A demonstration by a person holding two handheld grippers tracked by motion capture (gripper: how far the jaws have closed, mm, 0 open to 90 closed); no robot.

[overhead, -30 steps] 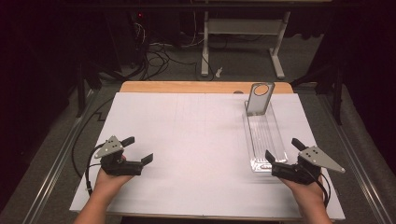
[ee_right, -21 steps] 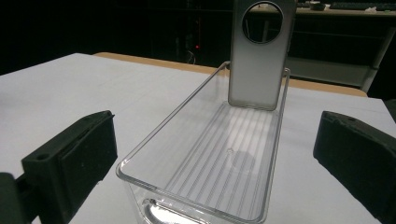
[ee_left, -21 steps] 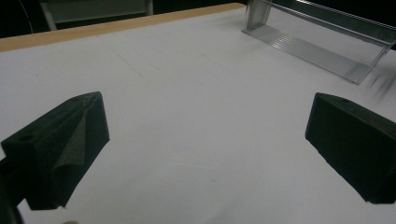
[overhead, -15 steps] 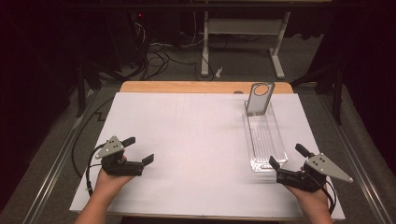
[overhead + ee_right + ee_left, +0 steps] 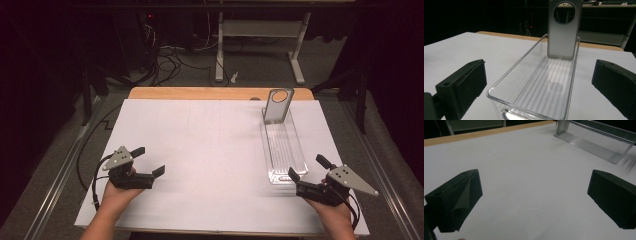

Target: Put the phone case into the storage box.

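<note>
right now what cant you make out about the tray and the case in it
- Near end wall of the clear tray: cut off by the bottom edge of the right gripper view.
- Foot of the grey phone case: in the high view too small to tell how it rests on the tray.
- Right gripper: a dark smear at the right edge of the left gripper view.

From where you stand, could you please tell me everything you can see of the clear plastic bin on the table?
The clear plastic bin is a long, narrow, open-topped tray of transparent plastic with a ribbed floor, low walls and rounded corners. It lies flat on the white table cover, at the right side, its length running away from the person. A grey phone case with a round cut-out stands upright inside its far end, leaning on the far wall. The right gripper sits just off its near end, jaws open, not touching it.
</note>
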